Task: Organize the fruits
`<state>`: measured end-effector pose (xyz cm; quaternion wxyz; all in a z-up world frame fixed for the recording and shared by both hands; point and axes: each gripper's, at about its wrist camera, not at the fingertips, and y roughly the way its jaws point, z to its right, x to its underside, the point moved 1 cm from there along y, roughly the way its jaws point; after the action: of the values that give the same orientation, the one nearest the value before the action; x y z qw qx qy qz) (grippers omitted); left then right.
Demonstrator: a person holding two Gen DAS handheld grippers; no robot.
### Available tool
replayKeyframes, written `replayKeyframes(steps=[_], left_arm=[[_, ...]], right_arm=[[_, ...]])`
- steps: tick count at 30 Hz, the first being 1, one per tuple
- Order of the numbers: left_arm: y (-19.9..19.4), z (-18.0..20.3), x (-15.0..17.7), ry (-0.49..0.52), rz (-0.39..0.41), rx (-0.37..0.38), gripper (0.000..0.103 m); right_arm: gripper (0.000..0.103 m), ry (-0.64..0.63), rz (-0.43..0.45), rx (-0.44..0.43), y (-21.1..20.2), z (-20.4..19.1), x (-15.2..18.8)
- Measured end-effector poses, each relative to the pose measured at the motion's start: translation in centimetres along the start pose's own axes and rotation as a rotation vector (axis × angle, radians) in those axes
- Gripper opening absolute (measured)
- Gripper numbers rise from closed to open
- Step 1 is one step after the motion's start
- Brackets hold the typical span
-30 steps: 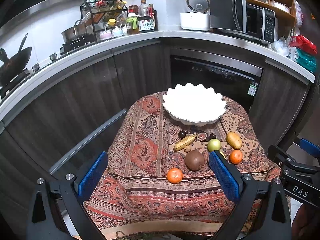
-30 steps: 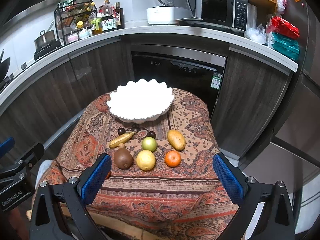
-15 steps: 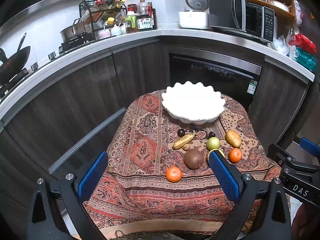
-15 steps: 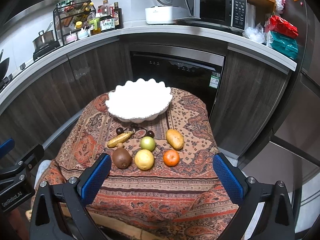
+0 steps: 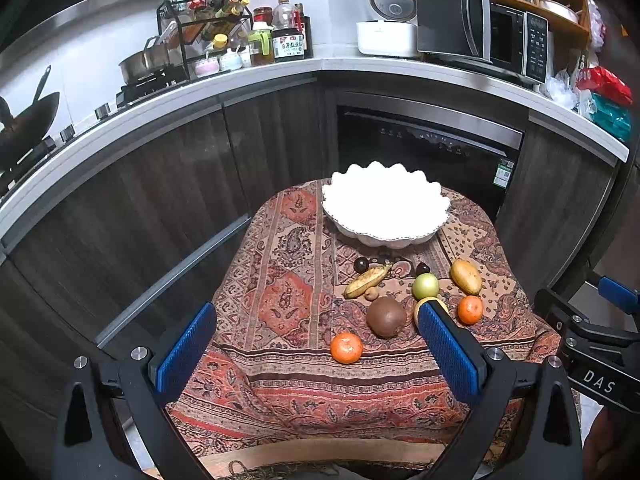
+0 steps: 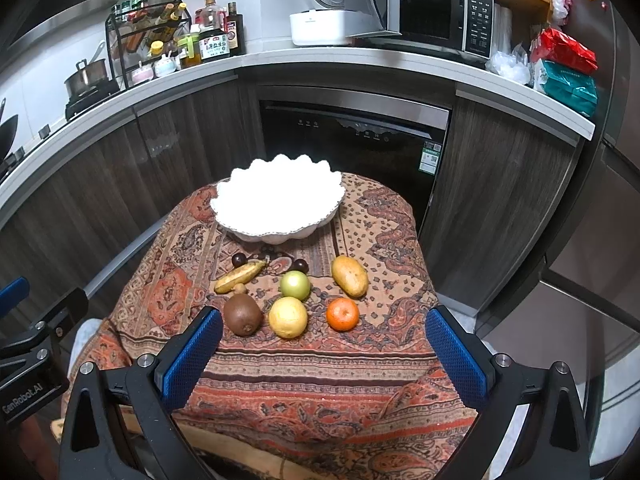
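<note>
A white scalloped bowl (image 6: pixel 276 204) stands empty at the far side of a small cloth-covered table (image 6: pixel 304 364). In front of it lie a small banana (image 6: pixel 240 276), a green apple (image 6: pixel 295 285), a mango (image 6: pixel 349 276), a kiwi (image 6: pixel 243 314), a lemon (image 6: pixel 288 317), an orange (image 6: pixel 342 314) and two dark plums (image 6: pixel 239 258). The left wrist view shows the bowl (image 5: pixel 384 204) and a second orange (image 5: pixel 346 347) nearer the front edge. My left gripper (image 5: pixel 316 356) and right gripper (image 6: pixel 324 356) are both open and empty, above the table's near edge.
Dark kitchen cabinets and a dishwasher (image 6: pixel 352 148) curve behind the table. The counter holds a bottle rack (image 6: pixel 152 40), a rice cooker (image 6: pixel 320 12) and a microwave (image 6: pixel 424 12). A wok (image 5: pixel 24 120) sits at the far left.
Both grippers have drifted slightly, so the table and fruit sit a touch differently in view. No fruit has moved; both grippers stay open.
</note>
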<state>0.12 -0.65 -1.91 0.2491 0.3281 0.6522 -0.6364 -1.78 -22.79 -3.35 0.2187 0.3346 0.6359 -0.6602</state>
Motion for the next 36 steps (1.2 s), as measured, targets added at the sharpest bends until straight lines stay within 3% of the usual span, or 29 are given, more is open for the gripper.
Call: replayKeyframes(steps=[36], left_arm=[[2.7,0.9,-0.2,0.056,-0.064,0.004,0.102]], right_arm=[[0.102,0.004,-0.03,0.012,2.8,0.3,0.6]])
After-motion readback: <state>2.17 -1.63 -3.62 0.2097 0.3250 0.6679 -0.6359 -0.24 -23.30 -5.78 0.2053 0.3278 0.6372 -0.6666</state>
